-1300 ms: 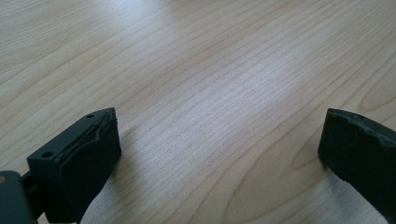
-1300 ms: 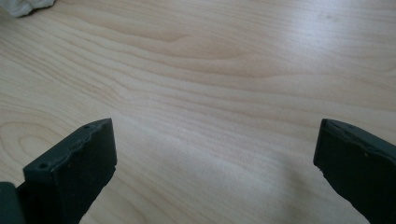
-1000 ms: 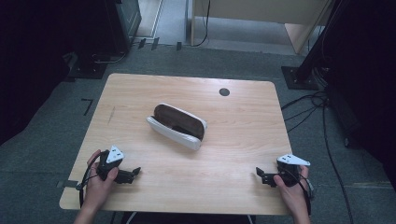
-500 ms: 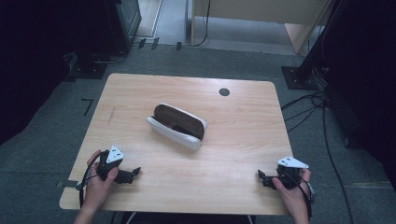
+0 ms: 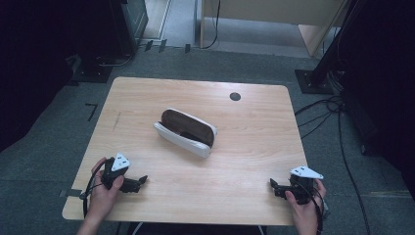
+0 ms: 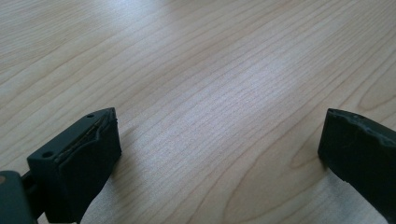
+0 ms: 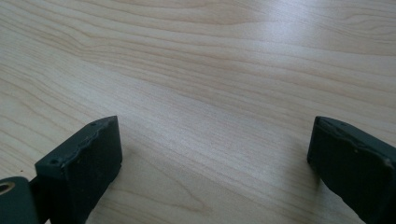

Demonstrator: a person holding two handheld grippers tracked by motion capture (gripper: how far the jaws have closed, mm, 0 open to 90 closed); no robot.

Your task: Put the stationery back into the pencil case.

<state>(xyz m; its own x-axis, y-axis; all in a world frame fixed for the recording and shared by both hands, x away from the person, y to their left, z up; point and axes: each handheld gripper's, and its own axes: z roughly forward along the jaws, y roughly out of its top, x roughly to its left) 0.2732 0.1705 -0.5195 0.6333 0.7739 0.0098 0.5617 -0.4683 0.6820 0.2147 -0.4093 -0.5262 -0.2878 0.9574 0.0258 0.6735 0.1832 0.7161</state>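
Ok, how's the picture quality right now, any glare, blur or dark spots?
High view: dim and soft, surroundings nearly black, the white case still readable on the table. Left gripper view: pale glare band across the wood, jaw tips sharp. Right gripper view: bright sheen at top, far grain slightly soft.

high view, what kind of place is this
Probably a lab or recording workspace: a bare wooden table on grey carpet, cables trailing over the floor, dark equipment stands around it.
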